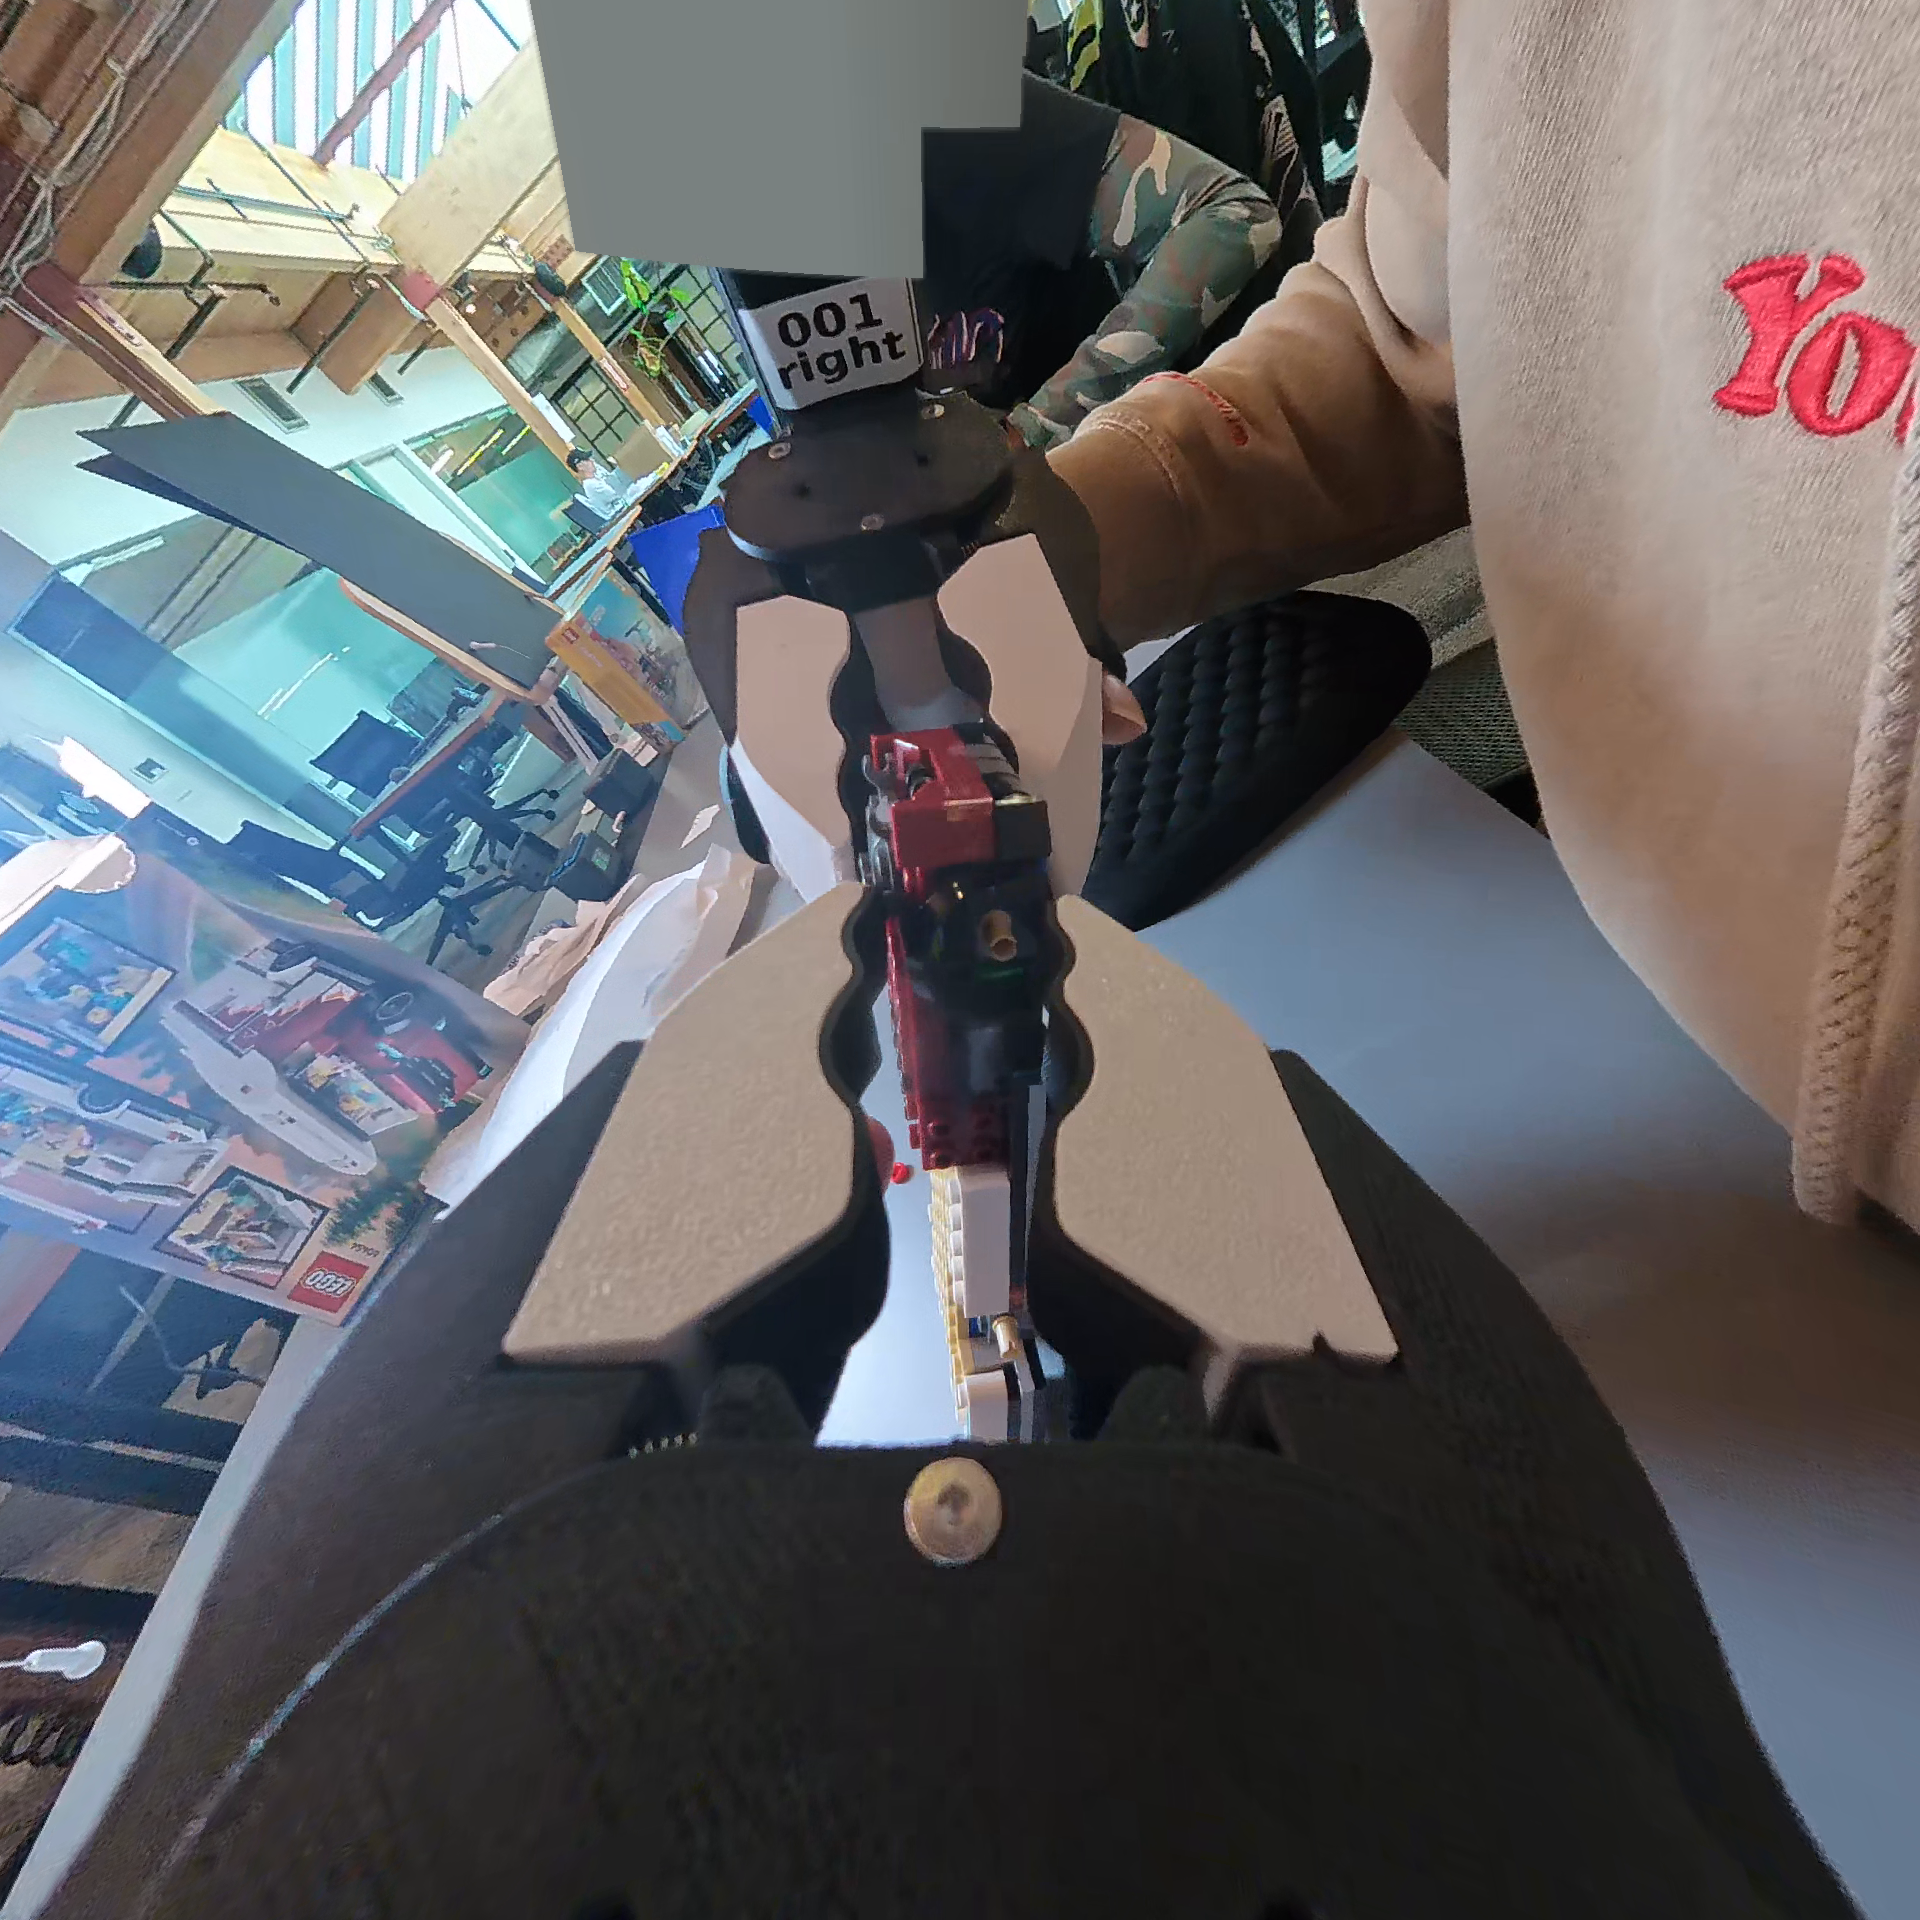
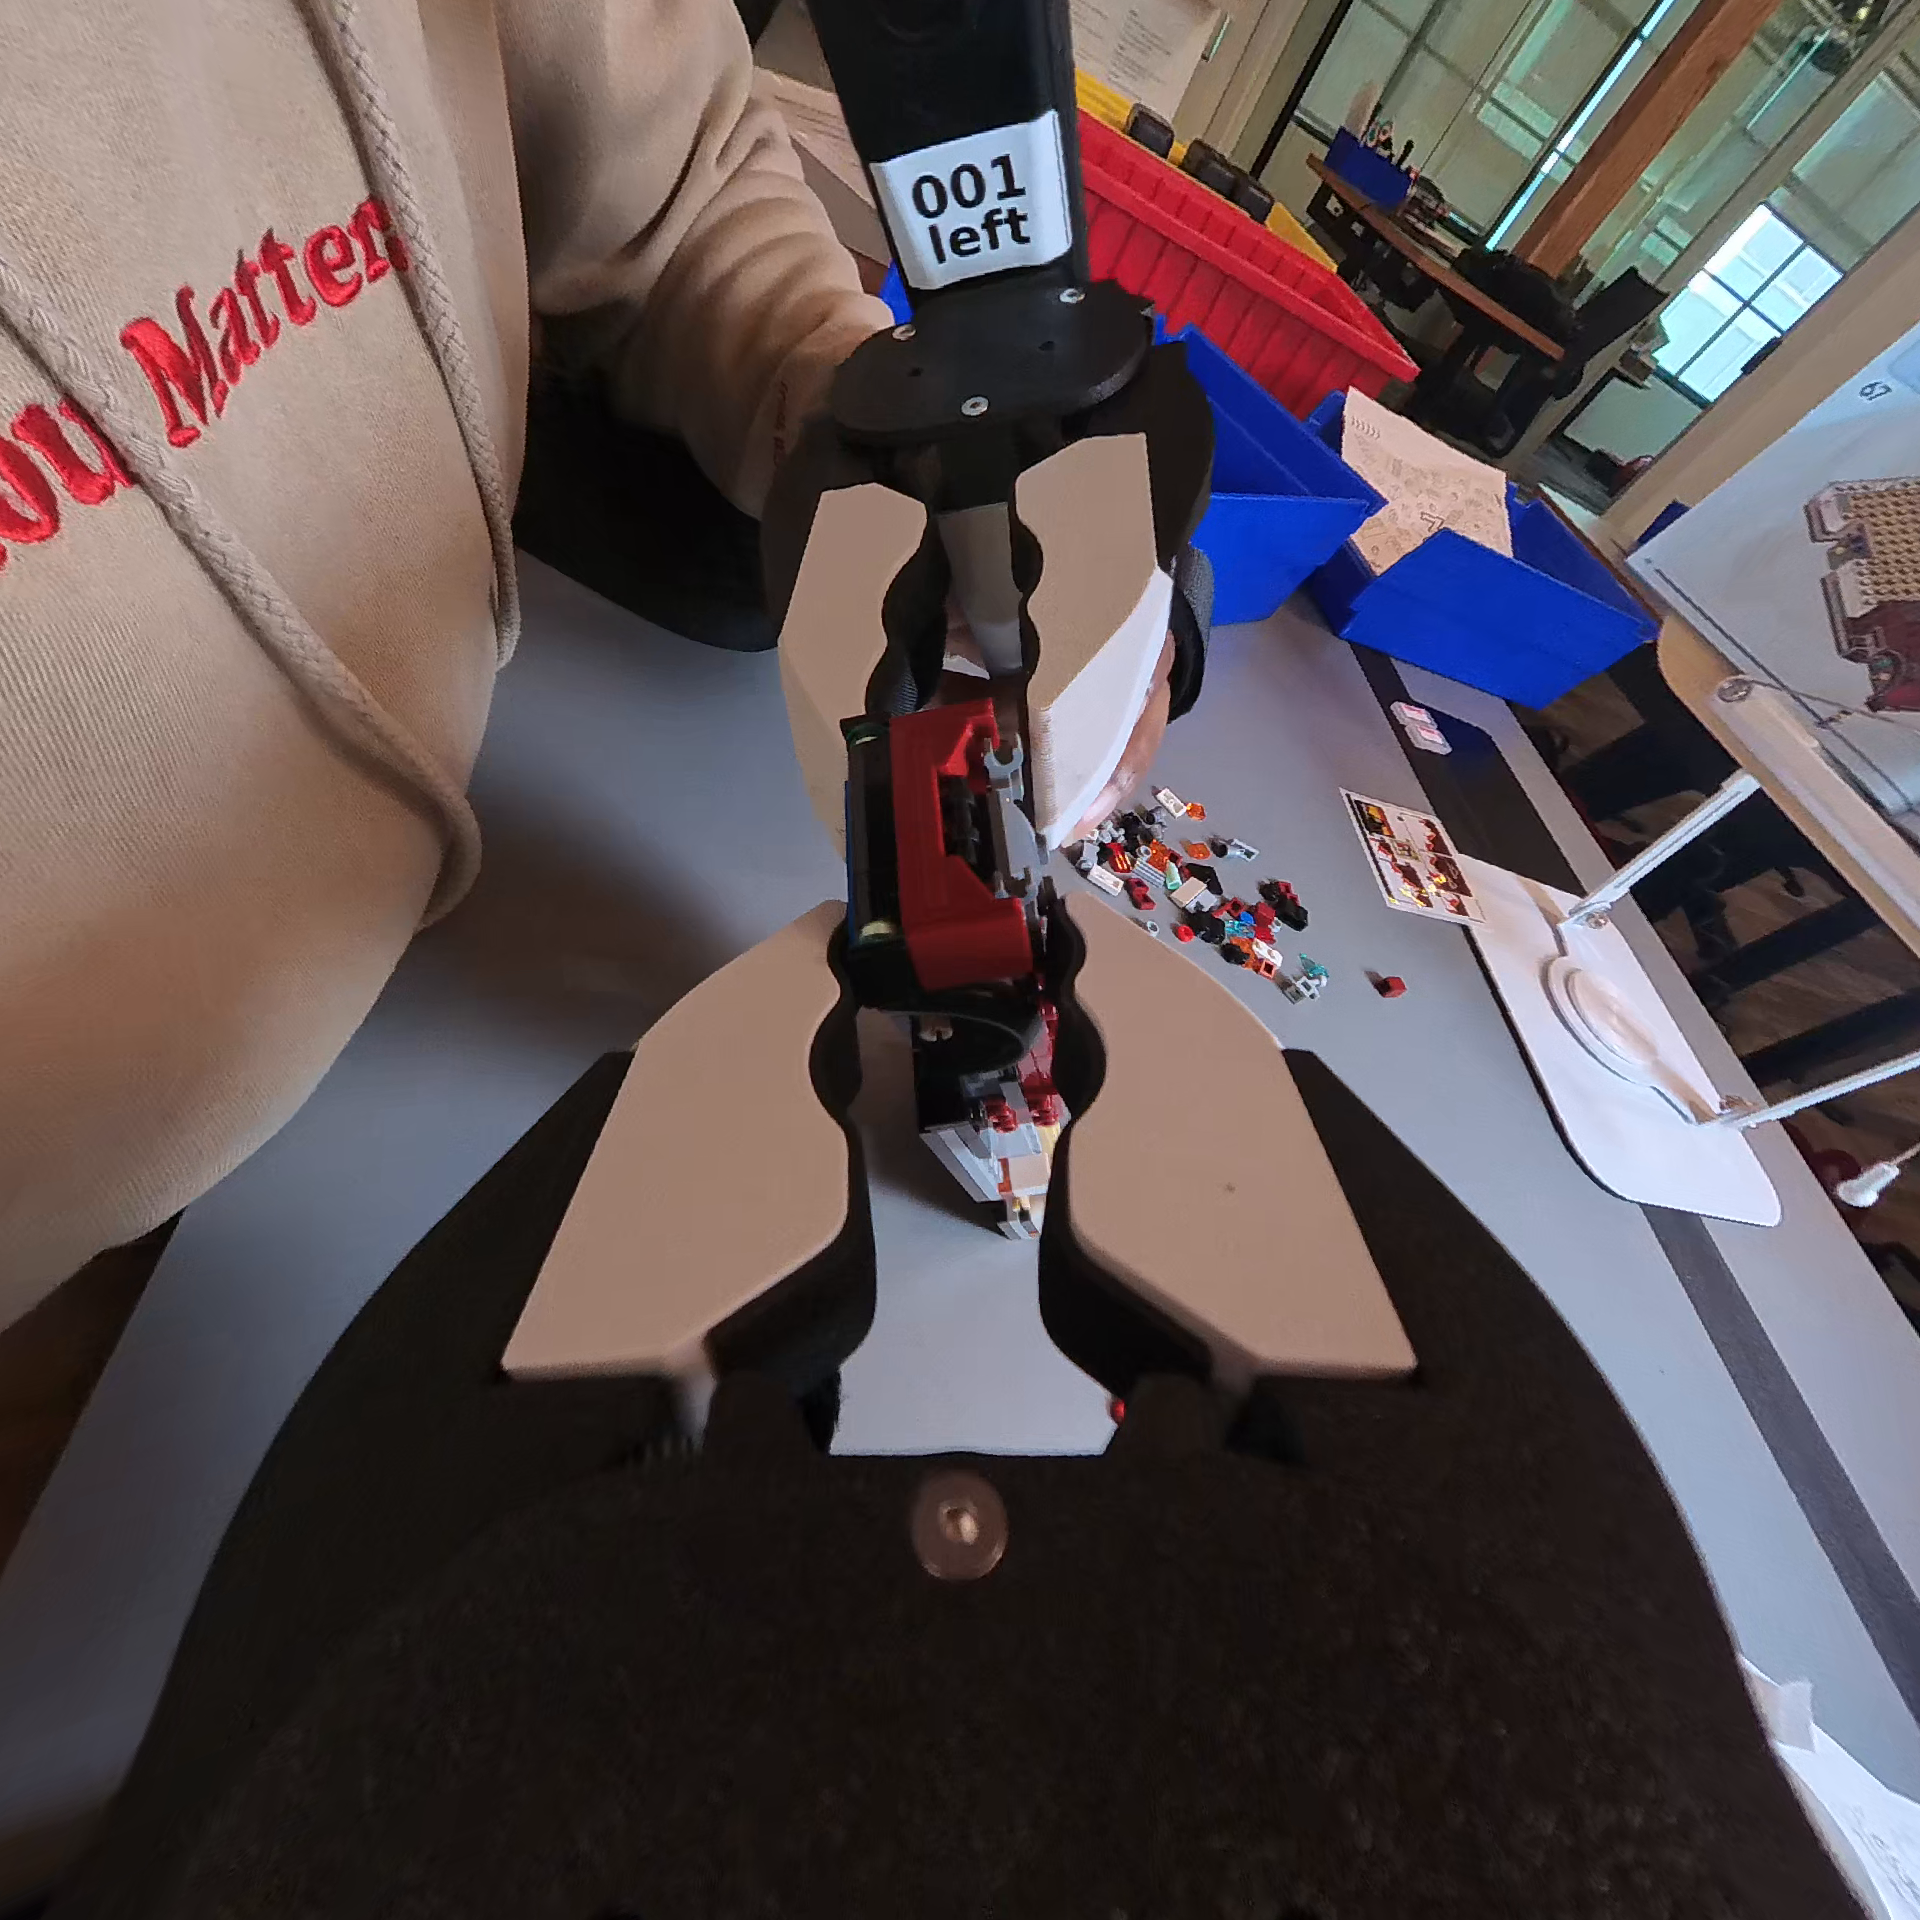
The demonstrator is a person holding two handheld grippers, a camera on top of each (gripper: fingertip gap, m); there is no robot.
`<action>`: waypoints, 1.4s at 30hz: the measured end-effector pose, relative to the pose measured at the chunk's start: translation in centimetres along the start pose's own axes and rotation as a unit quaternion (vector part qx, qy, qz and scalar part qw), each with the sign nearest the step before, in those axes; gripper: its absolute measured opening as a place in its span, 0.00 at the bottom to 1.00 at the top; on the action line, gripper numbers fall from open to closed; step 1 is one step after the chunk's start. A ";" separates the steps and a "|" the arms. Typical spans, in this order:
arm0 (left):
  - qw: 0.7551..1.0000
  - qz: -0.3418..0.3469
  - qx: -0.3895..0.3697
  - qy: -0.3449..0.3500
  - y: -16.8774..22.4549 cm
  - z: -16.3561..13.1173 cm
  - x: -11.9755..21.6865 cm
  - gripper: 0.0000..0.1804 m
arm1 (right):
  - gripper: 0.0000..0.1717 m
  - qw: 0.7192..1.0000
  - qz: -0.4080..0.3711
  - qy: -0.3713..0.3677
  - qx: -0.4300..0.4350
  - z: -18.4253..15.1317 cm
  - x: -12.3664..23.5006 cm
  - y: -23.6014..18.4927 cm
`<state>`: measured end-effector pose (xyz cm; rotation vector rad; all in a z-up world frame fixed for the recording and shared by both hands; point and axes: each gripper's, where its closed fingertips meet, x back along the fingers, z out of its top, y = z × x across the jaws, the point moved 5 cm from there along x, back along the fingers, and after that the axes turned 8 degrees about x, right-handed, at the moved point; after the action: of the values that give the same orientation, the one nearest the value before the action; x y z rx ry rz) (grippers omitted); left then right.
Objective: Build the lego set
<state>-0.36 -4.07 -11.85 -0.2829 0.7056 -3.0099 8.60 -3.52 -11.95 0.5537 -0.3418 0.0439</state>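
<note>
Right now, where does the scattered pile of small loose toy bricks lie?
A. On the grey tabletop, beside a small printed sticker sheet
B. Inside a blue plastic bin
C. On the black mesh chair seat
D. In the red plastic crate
A: in the right wrist view the scattered pile of small loose toy bricks lies on the bare grey tabletop, with the small printed sticker sheet just beyond it.

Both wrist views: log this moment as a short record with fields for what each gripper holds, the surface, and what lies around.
left gripper: fingers closed on the brick model
right gripper: fingers closed on the same model from the opposite end
model: red, black and white, held between the two grippers above the table
loose bricks: scattered on the table beside the model
bins: blue, at the far edge
leaflet: flat, past the loose bricks
</note>
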 end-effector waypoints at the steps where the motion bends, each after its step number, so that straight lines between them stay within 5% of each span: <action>1: 1.000 -0.002 -0.001 -0.001 0.0 0.0 0.0 0.16 | 0.19 1.000 0.000 -0.001 0.001 0.0 0.0 -0.1; 17: 0.999 0.009 -0.020 -0.033 -0.8 1.1 0.7 0.17 | 0.19 1.000 -0.016 -0.025 -0.007 0.1 -0.8 1.1; 34: 0.998 -0.032 0.054 -0.021 -1.0 1.0 0.7 0.16 | 0.19 0.999 -0.019 -0.035 -0.010 0.1 -0.9 1.0; 42: 0.998 0.000 0.048 -0.029 -1.0 0.0 0.2 0.22 | 0.19 0.999 -0.029 0.027 -0.005 -0.5 0.3 0.4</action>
<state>-0.54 -3.18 -11.35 -0.3657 0.5551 -3.0099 8.98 -2.93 -11.98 0.5511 -0.2728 0.0011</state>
